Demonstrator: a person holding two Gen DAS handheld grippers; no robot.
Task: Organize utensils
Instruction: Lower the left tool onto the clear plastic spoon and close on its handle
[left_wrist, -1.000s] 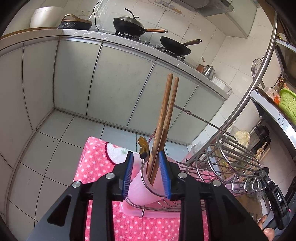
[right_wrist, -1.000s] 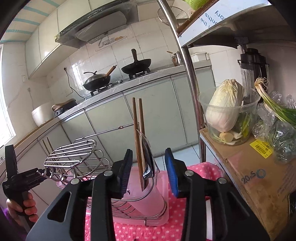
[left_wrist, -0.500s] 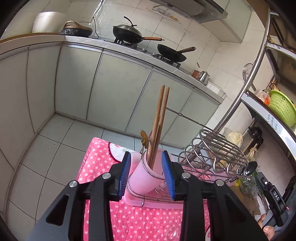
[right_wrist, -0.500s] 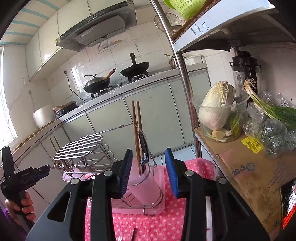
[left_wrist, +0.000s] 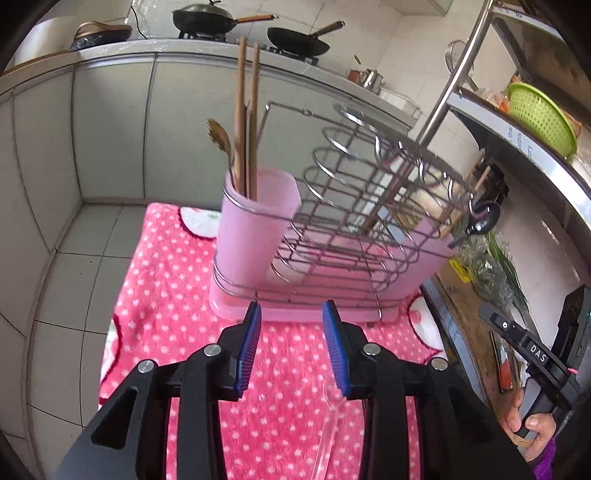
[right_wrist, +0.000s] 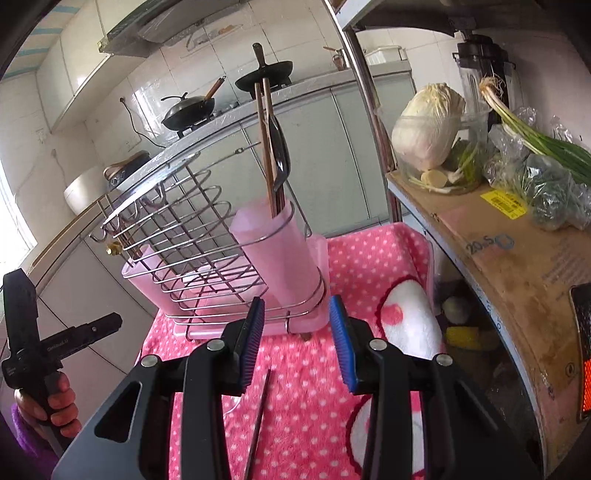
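A pink utensil cup (left_wrist: 255, 221) (right_wrist: 280, 254) stands at one end of a wire dish rack (left_wrist: 369, 184) (right_wrist: 177, 214) on a pink dotted cloth (left_wrist: 166, 295) (right_wrist: 369, 258). Two wooden chopsticks (left_wrist: 246, 110) (right_wrist: 264, 140) and a spoon (left_wrist: 219, 136) (right_wrist: 280, 147) stand upright in it. My left gripper (left_wrist: 291, 314) hovers open and bare over the cloth, short of the rack's base. My right gripper (right_wrist: 297, 306) is likewise open and holds nothing. A clear plastic spoon (left_wrist: 327, 432) and a dark chopstick (right_wrist: 258, 413) lie on the cloth under the grippers.
A shelf unit stands beside the cloth with a steel pole (right_wrist: 369, 110), a cardboard box (right_wrist: 517, 251), a cabbage in a bowl (right_wrist: 428, 129) and green onions (right_wrist: 535, 144). A green basket (left_wrist: 539, 118) sits higher up. Behind are cabinets and woks (left_wrist: 207, 22).
Both grippers pulled back from the cup and sank toward the cloth; the cup and rack now sit beyond the fingertips. The left jaws widened a little. The chopsticks stayed in the cup.
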